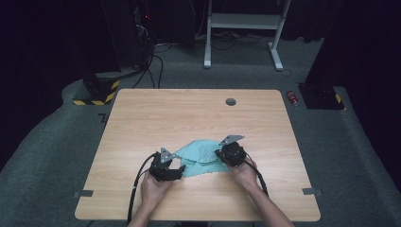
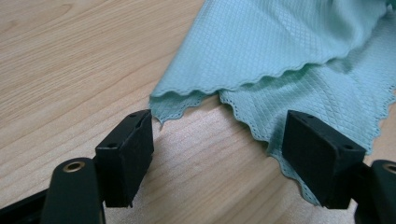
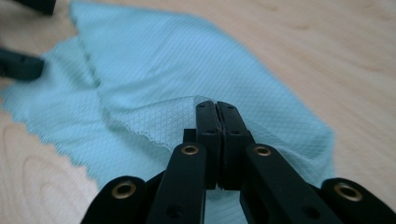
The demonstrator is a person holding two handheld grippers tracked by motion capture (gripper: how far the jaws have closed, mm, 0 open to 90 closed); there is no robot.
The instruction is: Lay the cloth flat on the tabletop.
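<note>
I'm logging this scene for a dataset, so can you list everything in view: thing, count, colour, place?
cloth: one, light teal, near middle of table, partly folded
table: one, light wood
grommet: one, grey, far side of table
tape pieces: two, grey, near table corners
can: one, red, floor right of table
left hand-held gripper: black, open at cloth's scalloped edge
right hand-held gripper: black, shut on cloth
hands: two, near edge

cloth [image 2: 299, 51]: cut off at top and right edges | cloth under right gripper [image 3: 217, 116]: hidden by jaws | far jaws [image 3: 21, 65]: blurred, cropped
</note>
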